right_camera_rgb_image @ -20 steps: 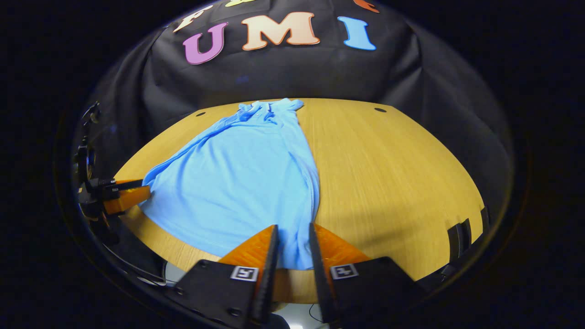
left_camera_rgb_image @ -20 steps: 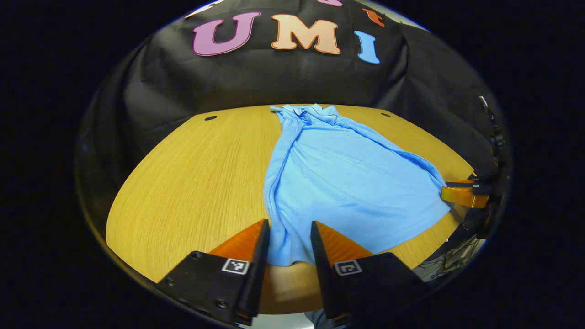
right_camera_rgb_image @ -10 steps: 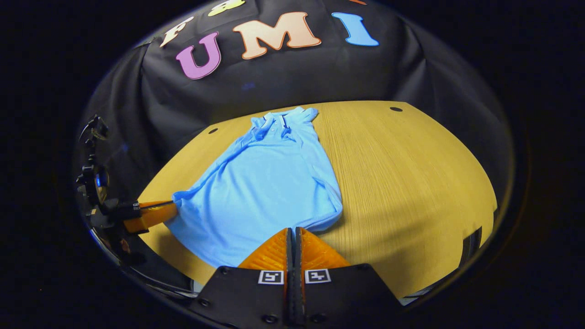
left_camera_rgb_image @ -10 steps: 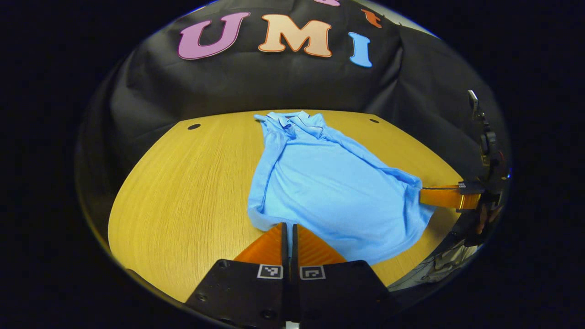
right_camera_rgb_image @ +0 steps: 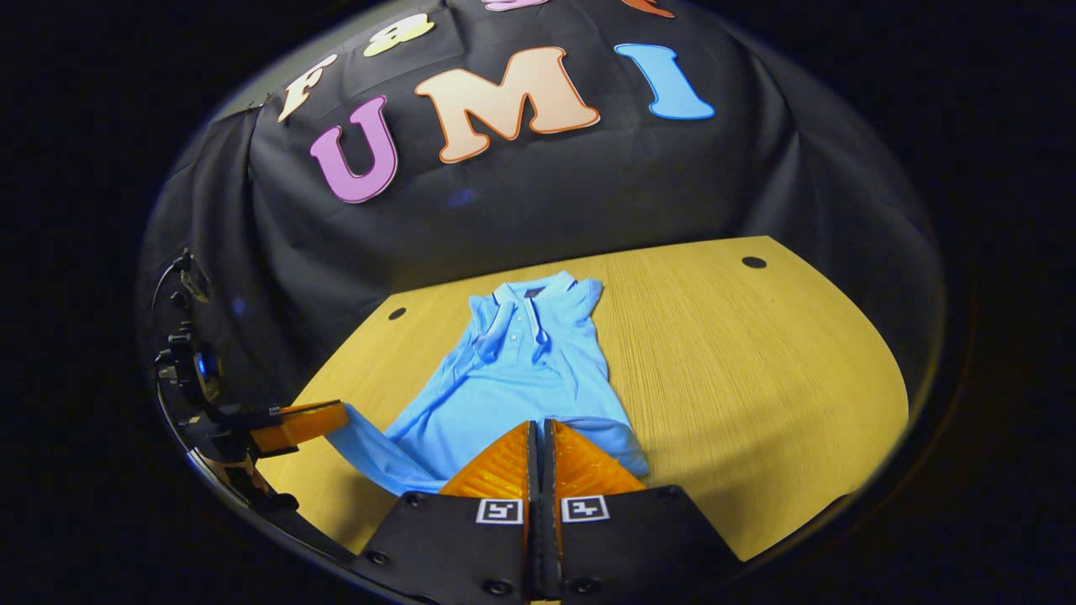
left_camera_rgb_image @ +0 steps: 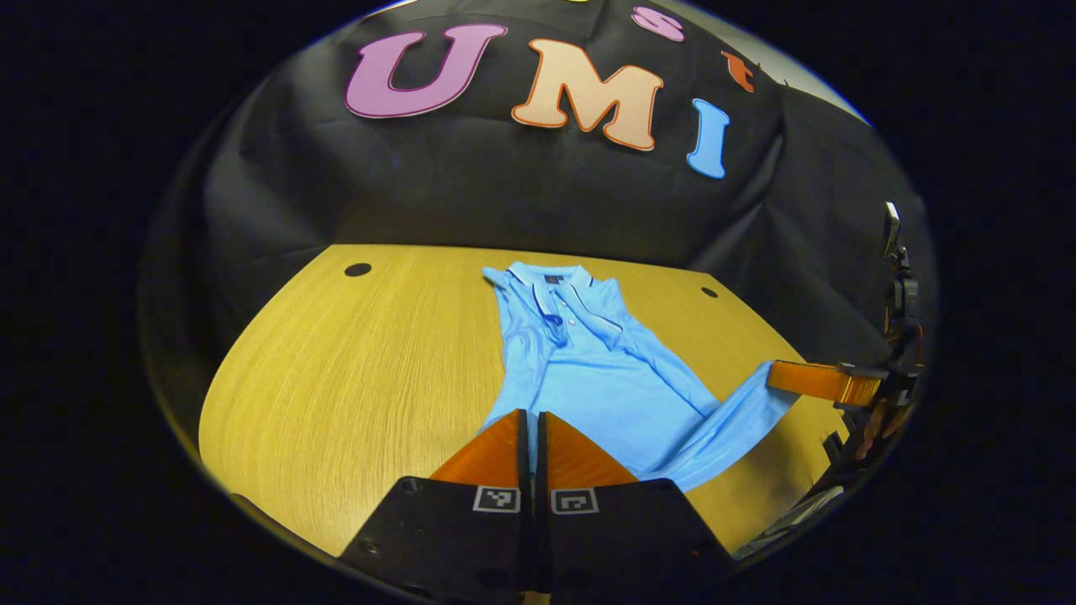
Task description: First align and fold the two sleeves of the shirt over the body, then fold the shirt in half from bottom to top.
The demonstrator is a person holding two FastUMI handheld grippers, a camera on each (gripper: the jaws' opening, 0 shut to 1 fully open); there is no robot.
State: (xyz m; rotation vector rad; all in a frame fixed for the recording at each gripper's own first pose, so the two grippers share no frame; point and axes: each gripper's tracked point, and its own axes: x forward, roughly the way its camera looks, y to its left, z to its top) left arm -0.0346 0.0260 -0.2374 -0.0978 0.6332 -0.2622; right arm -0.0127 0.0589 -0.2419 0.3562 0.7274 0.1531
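Shirt (left_camera_rgb_image: 588, 370) hem pinched by both closed tools.

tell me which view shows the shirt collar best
The left gripper view: the collar of the shirt sits fairly central and its placket buttons show. The right gripper view has the collar too, with its buttons, but a little smaller, above the right tool.
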